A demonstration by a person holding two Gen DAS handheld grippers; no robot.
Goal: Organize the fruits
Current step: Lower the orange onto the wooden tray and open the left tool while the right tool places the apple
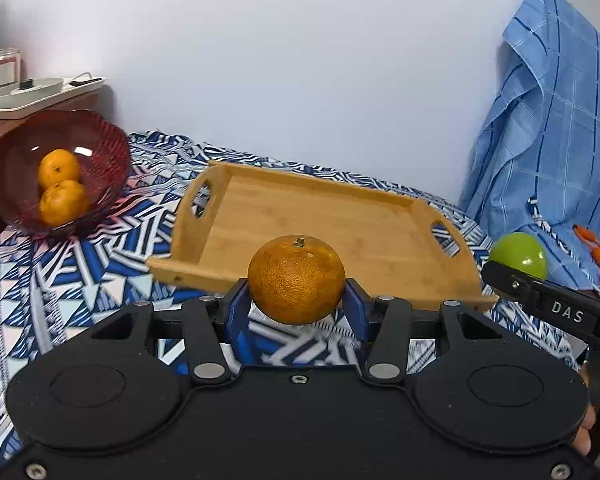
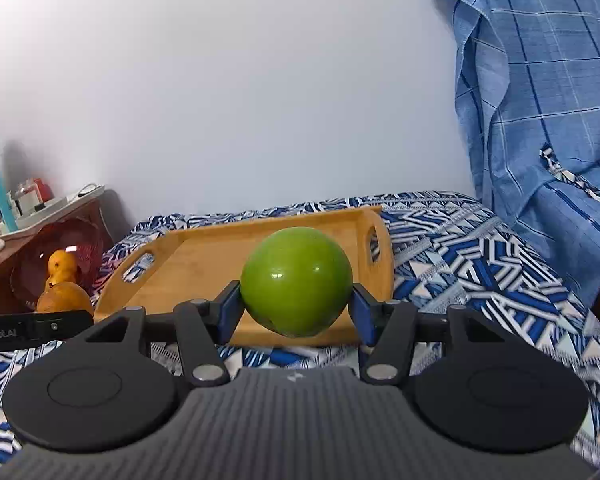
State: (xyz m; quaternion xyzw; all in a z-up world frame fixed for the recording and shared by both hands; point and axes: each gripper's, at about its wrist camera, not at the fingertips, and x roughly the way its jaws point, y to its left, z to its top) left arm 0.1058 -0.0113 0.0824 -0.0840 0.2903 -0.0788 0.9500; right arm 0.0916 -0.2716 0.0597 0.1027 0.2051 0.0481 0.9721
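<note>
My left gripper (image 1: 296,300) is shut on an orange (image 1: 296,279) and holds it above the patterned cloth, just in front of the empty wooden tray (image 1: 320,216). My right gripper (image 2: 296,304) is shut on a green apple (image 2: 296,280), held in front of the same tray (image 2: 204,264). The apple also shows at the right of the left wrist view (image 1: 520,254). The held orange shows at the left of the right wrist view (image 2: 64,298). A red bowl (image 1: 108,148) at the left holds two oranges (image 1: 60,188).
A blue and white patterned cloth (image 1: 60,280) covers the surface. A wooden side table (image 1: 40,108) with a white tray and a jar stands behind the bowl. A blue checked cloth (image 1: 552,120) hangs at the right. A white wall is behind.
</note>
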